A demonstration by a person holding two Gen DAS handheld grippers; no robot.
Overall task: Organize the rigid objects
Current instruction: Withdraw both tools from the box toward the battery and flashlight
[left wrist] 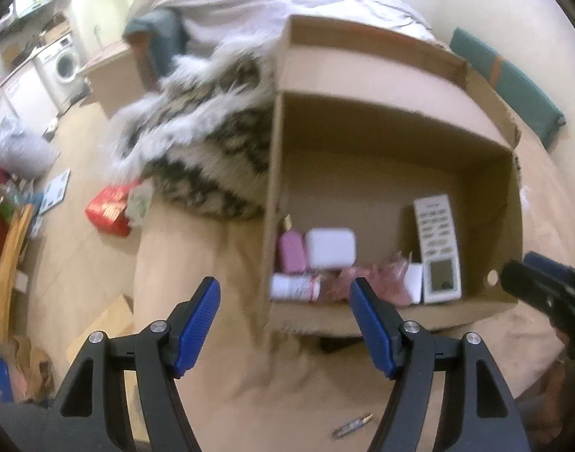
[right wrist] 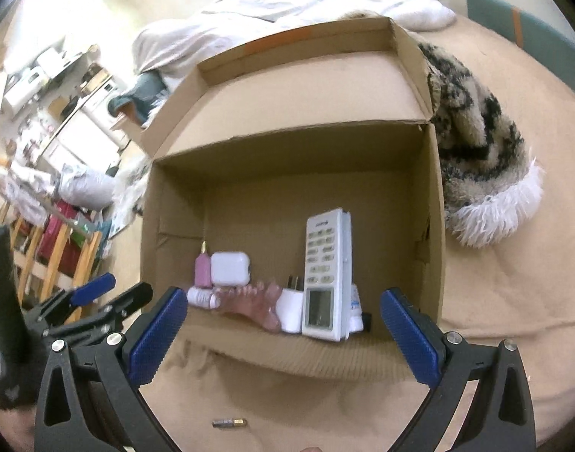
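An open cardboard box (left wrist: 381, 132) (right wrist: 287, 158) lies on the beige bed. Along its near wall sit a white remote (left wrist: 436, 248) (right wrist: 327, 275), a pink bottle (left wrist: 291, 252) (right wrist: 202, 269), a white case (left wrist: 331, 246) (right wrist: 230, 268), a white bottle on its side (left wrist: 293, 287) (right wrist: 202, 297), a clear pink piece (right wrist: 255, 303) and a white plug (right wrist: 291, 309). My left gripper (left wrist: 283, 293) hovers open and empty over the box's near left corner. My right gripper (right wrist: 283, 301) is open and empty before the box. A small metal bit (left wrist: 351, 426) (right wrist: 229, 422) lies on the sheet below both.
A fuzzy patterned blanket (left wrist: 212, 143) (right wrist: 476, 132) presses against the box's side. A white duvet (left wrist: 250, 7) is behind it. A red packet (left wrist: 108, 211) and a wooden frame (left wrist: 8, 263) are on the floor to the left. The bed's edge drops off left.
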